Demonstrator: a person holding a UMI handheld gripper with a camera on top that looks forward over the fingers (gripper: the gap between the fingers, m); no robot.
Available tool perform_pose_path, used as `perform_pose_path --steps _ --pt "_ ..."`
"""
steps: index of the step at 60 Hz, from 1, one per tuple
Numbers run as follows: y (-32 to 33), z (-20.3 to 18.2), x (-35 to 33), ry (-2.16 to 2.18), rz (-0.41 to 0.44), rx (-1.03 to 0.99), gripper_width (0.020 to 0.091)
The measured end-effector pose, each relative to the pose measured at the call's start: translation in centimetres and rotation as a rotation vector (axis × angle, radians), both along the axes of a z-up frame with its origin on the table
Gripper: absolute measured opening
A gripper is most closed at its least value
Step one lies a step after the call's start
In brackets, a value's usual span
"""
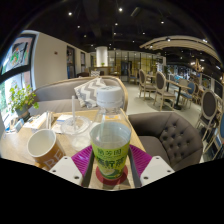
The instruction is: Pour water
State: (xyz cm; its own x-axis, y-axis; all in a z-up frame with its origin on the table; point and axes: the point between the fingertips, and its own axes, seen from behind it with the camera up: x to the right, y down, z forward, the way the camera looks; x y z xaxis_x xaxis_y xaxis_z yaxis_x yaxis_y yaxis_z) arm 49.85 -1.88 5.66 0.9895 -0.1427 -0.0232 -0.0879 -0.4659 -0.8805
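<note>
Gripping one water bottle (pixel 110 140), my tool (pixel 110 165) has both pads pressed on it; its base is hidden. Left of it on the bench (pixel 20 148): one paper cup (pixel 42 146), one glass (pixel 75 131).

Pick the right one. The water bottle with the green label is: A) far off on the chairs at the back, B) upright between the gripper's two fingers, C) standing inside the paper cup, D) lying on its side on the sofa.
B: the water bottle stands upright between the fingers of the gripper, whose pink pads flank its green label; the paper cup sits apart beside it on the table.
</note>
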Motion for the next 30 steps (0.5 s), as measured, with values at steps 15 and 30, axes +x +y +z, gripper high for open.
perform_pose_path --steps 15,30 --pt "-4.5 2.1 -0.8 0.020 -0.048 -0.106 0.0853" --pt "-12.1 9.0 -4.6 0.001 -0.012 -0.165 0.0854"
